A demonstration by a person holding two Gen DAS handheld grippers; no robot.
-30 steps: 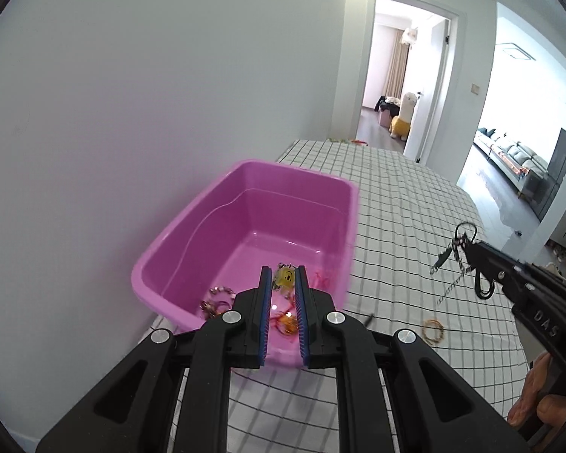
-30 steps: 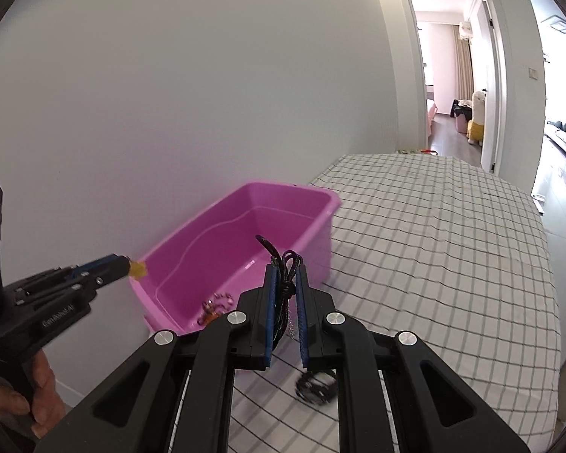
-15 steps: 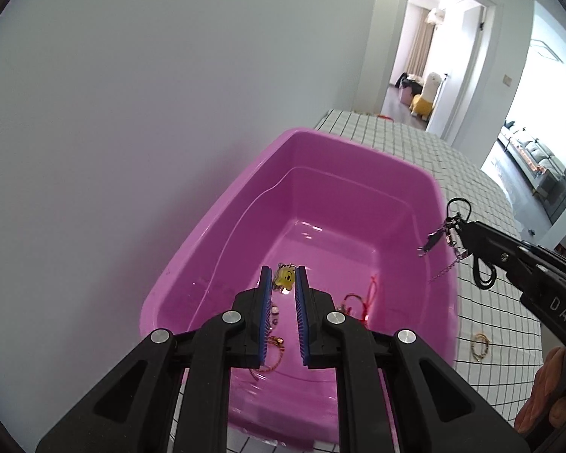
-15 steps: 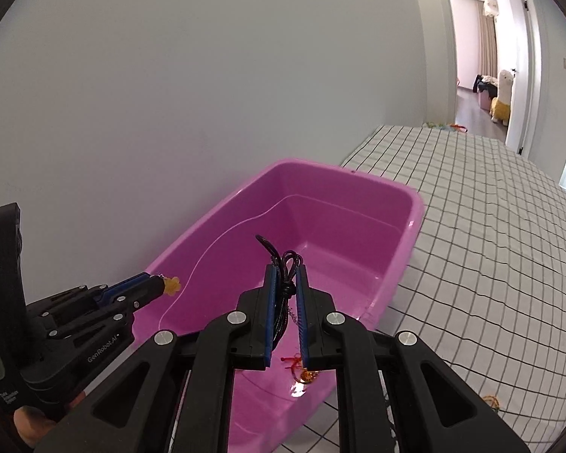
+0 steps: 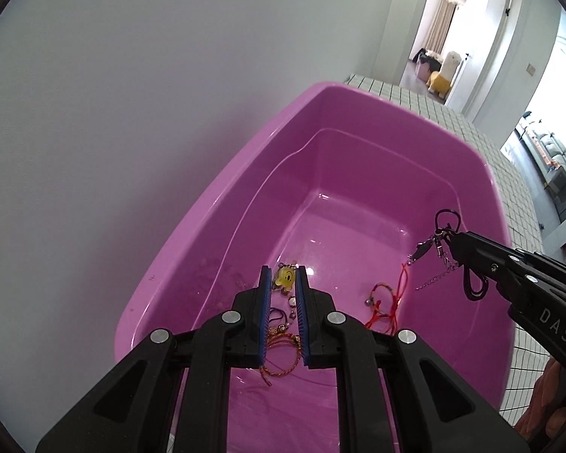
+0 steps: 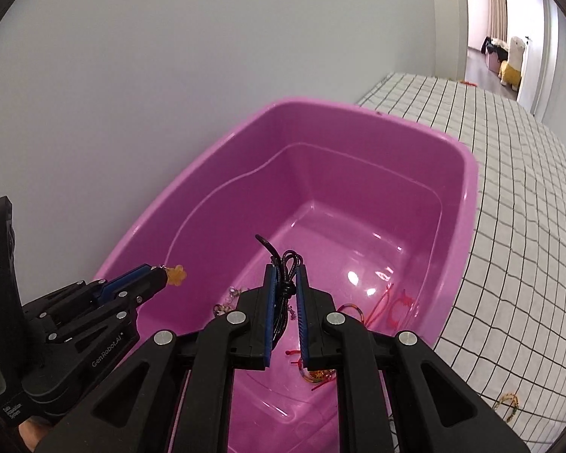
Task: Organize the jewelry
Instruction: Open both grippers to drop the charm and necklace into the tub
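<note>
Jewelry mostly in glossy pink plastic tub [image 5: 222, 204]; my left gripper [image 5: 283, 283] clamps yellow smiley charm [image 5: 285, 278], right gripper [image 6: 283, 287] clamps black cord keychain [image 6: 285, 264], gold bracelet [image 6: 506, 404] left on checked cloth [image 6: 528, 245].

Glossy smooth plastic tub [image 5: 358, 173]; matt checked cloth [image 6: 528, 226]; metal chain [image 5: 436, 275].

A pink plastic tub [image 5: 222, 204] sits on the checked cloth against the wall. On its floor lie red cord bracelets [image 5: 386, 302], a beaded orange string bracelet [image 5: 281, 343] and small metal charms [image 6: 232, 296]. A yellow smiley charm [image 5: 285, 277] hangs above the floor, pinched at its string. A black cord with silver chain and clasp [image 5: 439, 247] dangles over the tub's right side. One gold bracelet [image 6: 507, 402] lies outside on the cloth.
</note>
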